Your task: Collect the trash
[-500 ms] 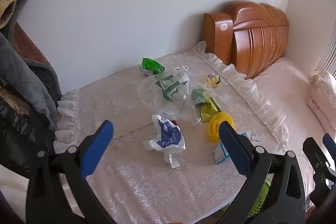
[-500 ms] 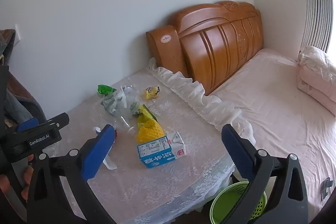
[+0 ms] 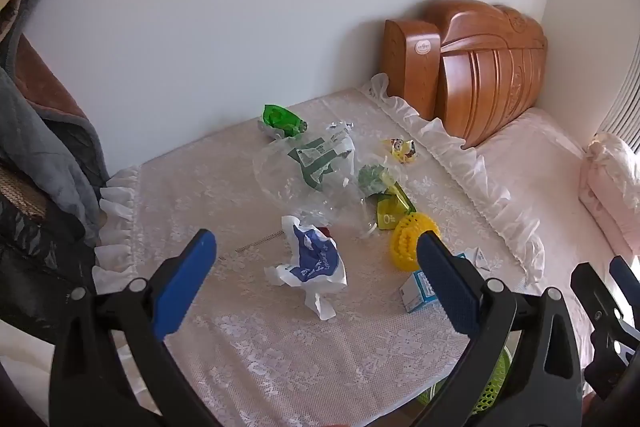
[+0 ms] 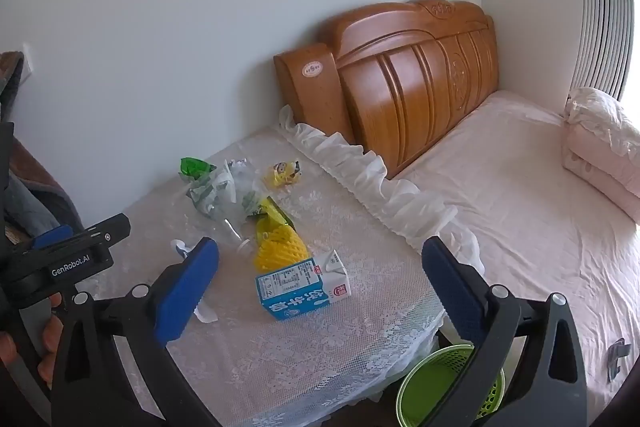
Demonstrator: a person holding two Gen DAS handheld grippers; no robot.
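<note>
Trash lies scattered on a lace-covered table [image 3: 248, 359] [image 4: 280, 367]. A crumpled blue-and-white wrapper [image 3: 312, 263] sits just beyond my left gripper [image 3: 316, 279], which hovers open and empty. A blue-and-white milk carton [image 4: 302, 285] [image 3: 418, 291] lies between the fingers of my right gripper [image 4: 320, 285], also open and above the table. Beside the carton is a yellow foam net [image 4: 280, 247] [image 3: 412, 239]. Farther back lie a clear plastic bag [image 3: 308, 167] [image 4: 218, 191], a green wrapper [image 3: 280, 119] [image 4: 194, 167], a yellow-green packet [image 3: 392, 207] and a small yellow cartoon wrapper [image 3: 402, 149] [image 4: 284, 173].
A green mesh bin [image 4: 444, 387] [image 3: 486, 383] stands on the floor by the table's near right corner. A pink bed [image 4: 520, 195] with a wooden headboard [image 4: 408, 79] fills the right. Dark clothing [image 3: 44, 147] hangs at the left. A hand [image 4: 48, 339] holds the left gripper's body.
</note>
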